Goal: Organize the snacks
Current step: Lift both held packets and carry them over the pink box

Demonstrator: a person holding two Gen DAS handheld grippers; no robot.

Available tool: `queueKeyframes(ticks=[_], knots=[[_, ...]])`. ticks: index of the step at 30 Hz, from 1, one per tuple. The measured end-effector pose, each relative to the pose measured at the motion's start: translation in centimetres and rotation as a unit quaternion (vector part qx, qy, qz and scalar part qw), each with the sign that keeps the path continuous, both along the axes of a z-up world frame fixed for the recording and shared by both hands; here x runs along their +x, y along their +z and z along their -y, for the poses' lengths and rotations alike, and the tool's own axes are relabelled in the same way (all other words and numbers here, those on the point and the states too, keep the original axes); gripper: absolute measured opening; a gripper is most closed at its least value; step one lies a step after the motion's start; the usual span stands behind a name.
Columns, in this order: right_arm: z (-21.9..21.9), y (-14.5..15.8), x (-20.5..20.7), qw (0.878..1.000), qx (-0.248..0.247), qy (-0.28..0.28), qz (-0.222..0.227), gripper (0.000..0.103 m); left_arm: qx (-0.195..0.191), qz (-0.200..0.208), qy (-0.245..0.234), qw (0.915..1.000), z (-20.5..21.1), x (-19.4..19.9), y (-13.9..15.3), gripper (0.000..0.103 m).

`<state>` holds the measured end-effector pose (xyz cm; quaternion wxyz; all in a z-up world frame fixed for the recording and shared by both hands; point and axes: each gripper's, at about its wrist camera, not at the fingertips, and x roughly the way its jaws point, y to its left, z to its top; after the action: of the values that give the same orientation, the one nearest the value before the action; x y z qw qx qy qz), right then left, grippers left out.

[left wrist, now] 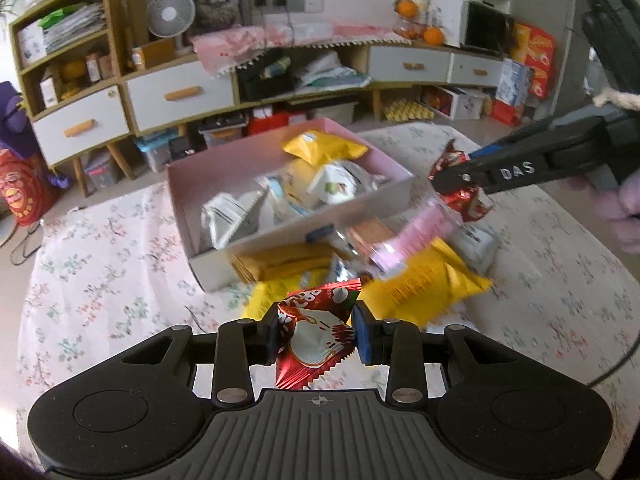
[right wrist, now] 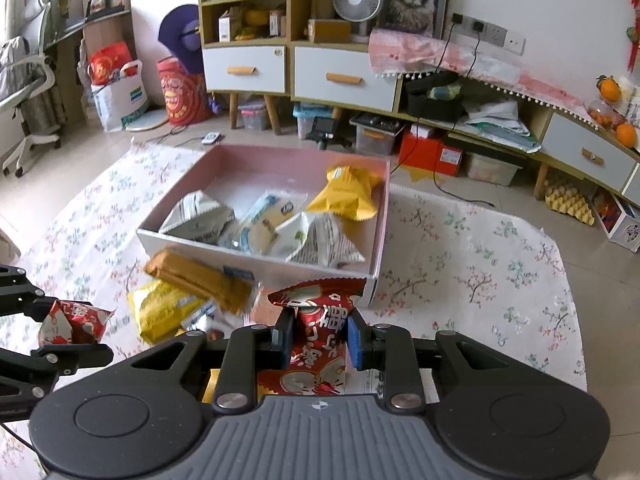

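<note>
Floral cloth [right wrist: 460,248] covers the work surface, with shelving and drawers behind. Left gripper [left wrist: 316,334] is clamped on a red snack packet [left wrist: 310,336]; right gripper [right wrist: 318,338] is pinched tight on a second red packet [right wrist: 316,344]. Both packets hang near the pink-lined box [right wrist: 280,162], which holds white and yellow snacks. More yellow bags [left wrist: 424,280] lie just beside its front wall.

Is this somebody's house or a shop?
Most likely a home, probably a living room: a low cabinet with drawers, a small fan and a framed cat picture stand along the wall, with a flowery cloth under the snack box.
</note>
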<state>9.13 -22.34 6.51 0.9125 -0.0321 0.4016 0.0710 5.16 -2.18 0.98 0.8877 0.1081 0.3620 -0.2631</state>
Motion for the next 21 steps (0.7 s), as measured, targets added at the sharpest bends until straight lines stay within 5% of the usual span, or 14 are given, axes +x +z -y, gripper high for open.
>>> queueKeyframes(ticks=[21], knots=[[-2.9,0.4,6.4,0.999,0.019,0.006,0.032,0.005,-0.003,0.019,0.031,0.9993,2.0,9.3,-0.9,0.033]])
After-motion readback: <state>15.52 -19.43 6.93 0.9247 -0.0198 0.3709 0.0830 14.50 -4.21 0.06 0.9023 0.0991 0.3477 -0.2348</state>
